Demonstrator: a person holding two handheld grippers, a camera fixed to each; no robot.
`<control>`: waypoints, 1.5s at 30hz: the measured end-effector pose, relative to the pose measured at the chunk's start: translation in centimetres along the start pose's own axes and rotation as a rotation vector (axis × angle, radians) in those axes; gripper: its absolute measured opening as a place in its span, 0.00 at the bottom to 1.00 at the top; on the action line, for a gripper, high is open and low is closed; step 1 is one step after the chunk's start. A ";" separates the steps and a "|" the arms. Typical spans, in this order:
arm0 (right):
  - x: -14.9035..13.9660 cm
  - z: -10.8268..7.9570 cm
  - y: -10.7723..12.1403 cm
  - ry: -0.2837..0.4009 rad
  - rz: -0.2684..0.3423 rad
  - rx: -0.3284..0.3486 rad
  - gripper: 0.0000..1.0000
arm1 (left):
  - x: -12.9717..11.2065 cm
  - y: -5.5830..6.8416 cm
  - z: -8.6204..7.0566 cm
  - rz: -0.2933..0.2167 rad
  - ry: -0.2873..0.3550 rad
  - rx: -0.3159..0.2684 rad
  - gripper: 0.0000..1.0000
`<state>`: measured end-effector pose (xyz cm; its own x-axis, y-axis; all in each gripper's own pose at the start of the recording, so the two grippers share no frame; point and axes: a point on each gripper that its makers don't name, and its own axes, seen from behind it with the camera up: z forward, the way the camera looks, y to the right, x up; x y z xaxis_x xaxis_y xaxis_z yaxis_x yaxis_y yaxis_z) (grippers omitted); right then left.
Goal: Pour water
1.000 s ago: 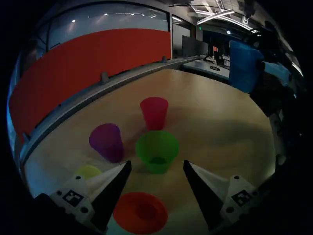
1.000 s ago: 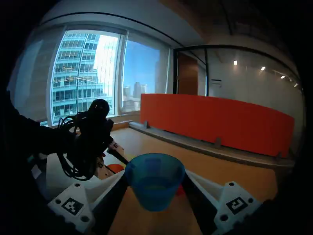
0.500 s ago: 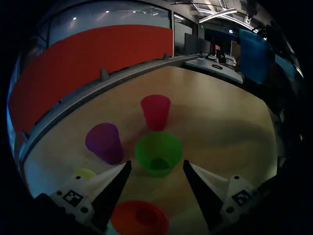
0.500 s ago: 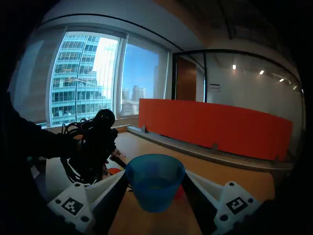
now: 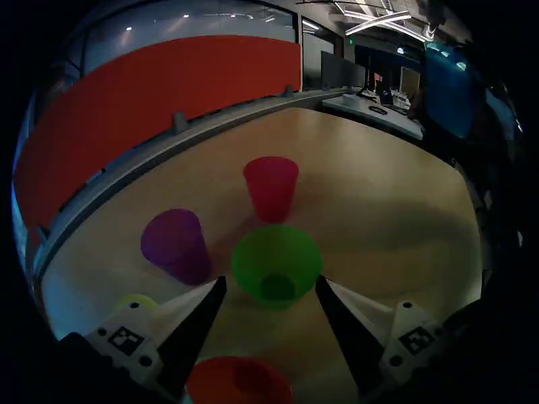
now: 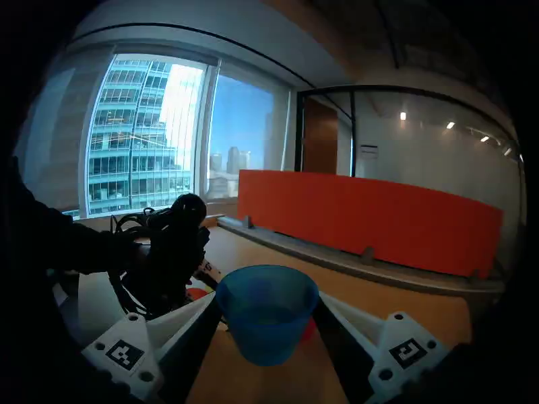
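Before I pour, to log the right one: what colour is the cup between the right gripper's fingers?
Blue; the cup shows best in the right gripper view.

I held the translucent blue cup [image 6: 267, 313] upright in my right gripper [image 6: 267, 301], pinched at both sides, with some water low inside. On the table [image 5: 377, 202] the green cup [image 5: 276, 264] stood upright, mouth open, with a red cup [image 5: 271, 187] just behind it.
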<state>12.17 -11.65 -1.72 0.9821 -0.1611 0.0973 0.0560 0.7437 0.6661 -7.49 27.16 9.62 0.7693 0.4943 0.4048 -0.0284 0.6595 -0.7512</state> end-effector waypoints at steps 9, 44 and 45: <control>-0.1 -0.1 0.1 -0.001 -0.001 0.001 0.91 | 0.4 0.3 0.8 -0.015 0.009 -0.002 0.99; 0.3 -0.6 0.2 0.002 -0.007 -0.008 0.91 | 3.3 0.8 -2.3 -0.055 0.147 -0.001 0.85; 0.3 -0.6 0.3 0.002 -0.007 -0.008 0.91 | 3.6 0.8 -2.6 -0.056 0.162 0.000 0.85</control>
<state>12.58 -11.13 -1.95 0.9821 -0.1648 0.0913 0.0641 0.7481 0.6605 -3.03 28.02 9.09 0.8627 0.3590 0.3562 0.0173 0.6829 -0.7303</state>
